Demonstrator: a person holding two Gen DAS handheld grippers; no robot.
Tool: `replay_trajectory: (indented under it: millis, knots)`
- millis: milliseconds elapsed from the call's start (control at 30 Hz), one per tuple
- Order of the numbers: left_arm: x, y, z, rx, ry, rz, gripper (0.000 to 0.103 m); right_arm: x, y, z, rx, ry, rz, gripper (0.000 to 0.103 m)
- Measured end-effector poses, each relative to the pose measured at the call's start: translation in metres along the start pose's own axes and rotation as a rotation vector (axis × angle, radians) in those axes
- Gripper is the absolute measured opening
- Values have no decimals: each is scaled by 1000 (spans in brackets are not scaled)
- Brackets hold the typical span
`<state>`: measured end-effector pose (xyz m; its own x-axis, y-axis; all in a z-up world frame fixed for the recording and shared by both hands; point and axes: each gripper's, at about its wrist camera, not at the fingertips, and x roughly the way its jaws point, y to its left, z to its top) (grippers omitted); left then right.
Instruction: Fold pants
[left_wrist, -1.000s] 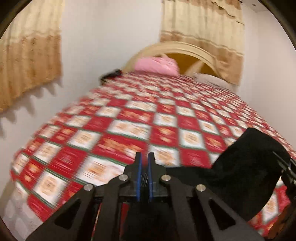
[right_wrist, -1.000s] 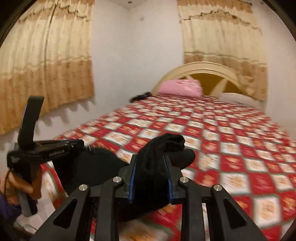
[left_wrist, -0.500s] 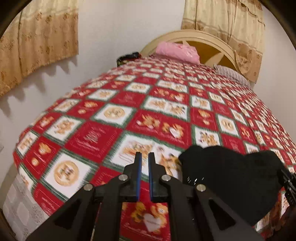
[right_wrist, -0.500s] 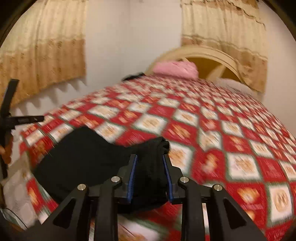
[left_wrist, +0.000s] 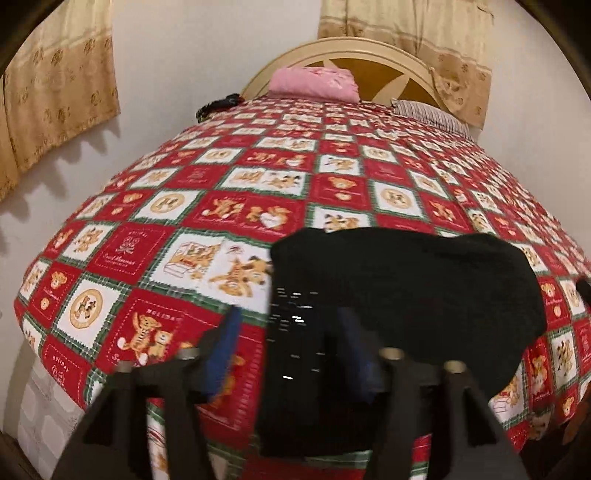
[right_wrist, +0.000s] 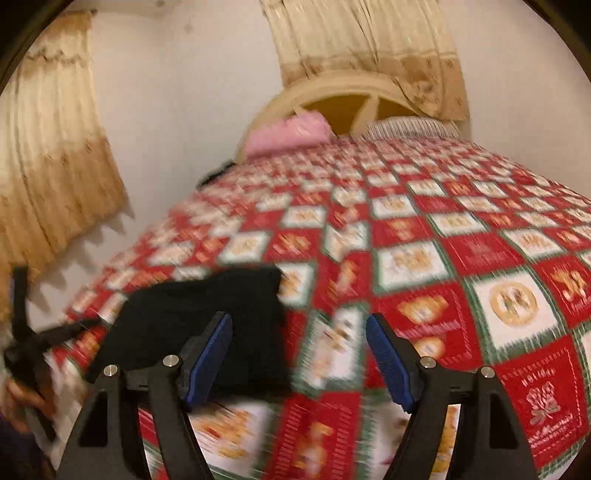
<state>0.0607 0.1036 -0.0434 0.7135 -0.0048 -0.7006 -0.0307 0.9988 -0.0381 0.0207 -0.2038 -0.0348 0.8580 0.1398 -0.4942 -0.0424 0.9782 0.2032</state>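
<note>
Room: pale walls, tan patterned curtains on the left wall, a second curtain behind the arched cream headboard at the far end.

Surface: bed with a red, white and green checked bedspread printed with teddy bears, running up to the headboard. Far left edge of the bed: small dark object, too small to identify. Far end, left to right: pink pillow, then striped pillow.

Pants: black, lying bunched on the near part of the bedspread, toward the near edge.

Left gripper: jaws have just been opening and stand apart. A strip of the black cloth lies between them; the blue pads are not pressing on it, so released.

Right gripper: jaws have just been opening, spread wide, only bedspread between the blue pads. Released. Pants lie just left of its left finger, which overlaps their near edge.

Right view, far left: a hand holding the other gripper's dark handle at the near left corner of the bed.
</note>
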Motion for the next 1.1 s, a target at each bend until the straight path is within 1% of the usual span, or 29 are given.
replay_trajectory:
  millis: [67,133,200,233,300,400,433,500,600,733,800,900,967,1000,1100]
  knots:
    - [-5,-12,-1,22,-9,23,69,2,20,9,-30,-38,26,76]
    - [-13,-22,-4,52,-18,39,71,5,41,15,-53,-51,40,76]
    - [-20,-27,-9,59,-27,47,80,7,55,17,-54,-41,94,76]
    - [-22,-29,-12,57,-26,48,82,7,64,17,-55,-34,109,76]
    - [-24,-34,-17,55,-14,46,88,4,74,15,-55,-28,113,76]
    - [-29,-43,-24,69,-14,48,88,-3,83,6,-40,3,65,76]
    - [-31,-45,-26,73,-17,51,89,-6,84,2,-41,12,46,76]
    - [-35,-49,-29,70,-25,62,97,-12,84,-7,-51,26,11,76]
    - [-41,-54,-33,65,-41,62,98,-24,81,-19,-56,41,-37,76]
    - [-48,-60,-35,54,-38,67,98,-36,73,-24,-10,38,-50,77]
    - [-52,-61,-35,49,-52,65,98,-38,70,-25,8,45,-50,77]
    - [-58,-64,-36,47,-81,100,98,-39,69,-26,21,43,-50,77]
    - [-59,-65,-36,56,-86,113,101,-40,70,-27,18,39,-59,77]
    - [-59,-67,-36,64,-87,111,103,-41,70,-28,18,37,-62,77]
    - [-58,-69,-37,70,-77,97,103,-40,69,-29,29,37,-66,77]
